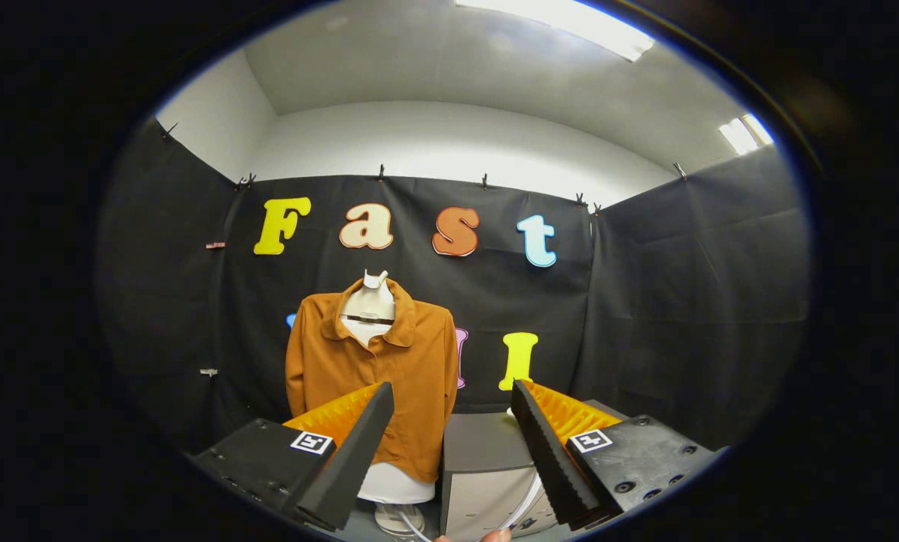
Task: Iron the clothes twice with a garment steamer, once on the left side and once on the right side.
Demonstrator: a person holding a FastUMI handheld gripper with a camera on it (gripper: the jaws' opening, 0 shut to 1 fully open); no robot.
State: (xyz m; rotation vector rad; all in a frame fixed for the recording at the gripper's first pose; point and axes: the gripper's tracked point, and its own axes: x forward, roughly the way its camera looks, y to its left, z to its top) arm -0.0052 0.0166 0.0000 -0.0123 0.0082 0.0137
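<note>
An orange-brown shirt (374, 369) hangs buttoned on a white mannequin torso (370, 301) against the back cloth wall, beyond and slightly left of my fingers. My gripper (453, 395) is open, its two fingers spread wide with nothing between them. The left finger overlaps the shirt's lower hem in the picture but stands well short of it. A grey box-like unit (487, 459) sits beside the mannequin, ahead between the fingers, with a white hose or cable (525, 504) running down its front.
Black cloth walls close the booth on the left, back and right. The mannequin's white base (397, 516) stands on the floor low down. A fingertip (495, 536) of a person's hand peeks in below the fingers.
</note>
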